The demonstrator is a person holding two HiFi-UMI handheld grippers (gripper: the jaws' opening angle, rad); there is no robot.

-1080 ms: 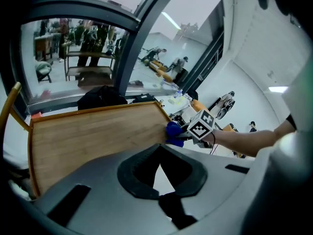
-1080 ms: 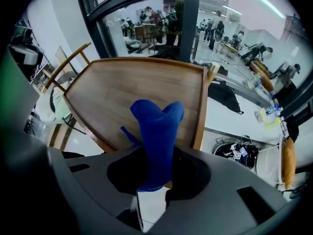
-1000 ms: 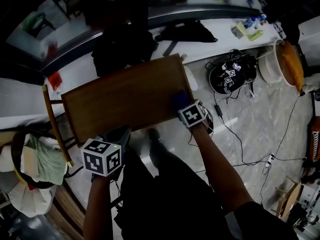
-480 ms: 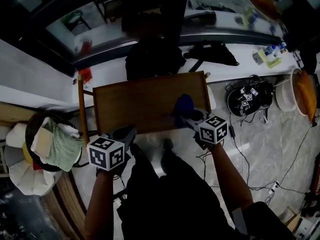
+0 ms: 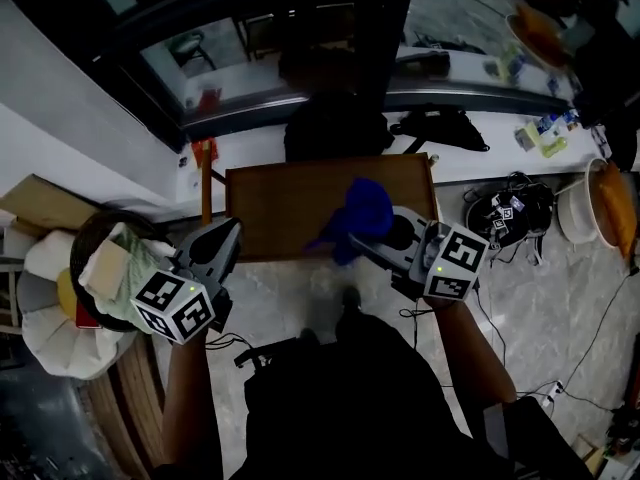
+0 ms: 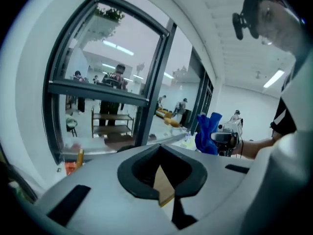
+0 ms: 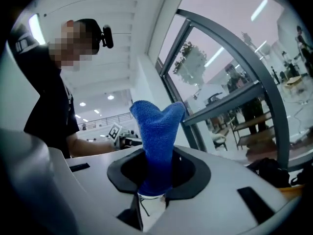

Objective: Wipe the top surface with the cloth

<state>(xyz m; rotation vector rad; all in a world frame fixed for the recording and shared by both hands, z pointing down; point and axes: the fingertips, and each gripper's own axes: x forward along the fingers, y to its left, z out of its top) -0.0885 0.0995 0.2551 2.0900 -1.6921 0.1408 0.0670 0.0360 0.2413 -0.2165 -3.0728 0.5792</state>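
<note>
Cloth (image 5: 362,211), blue with a fine nubby weave, is pinched at its lower end in your right claw (image 5: 357,236). It rises from the claw as a soft, folded tuft with two rounded peaks (image 7: 157,146). From your head view it sits over the right part of the worktop (image 5: 285,203), a flat rectangle of smooth brown wood. Whether the fabric touches the wood cannot be told. Your left claw (image 5: 232,232) is pressed together with nothing in it and sits just off the worktop's near left corner. A sliver of brown wood shows through its dark-rimmed opening (image 6: 168,199).
</note>
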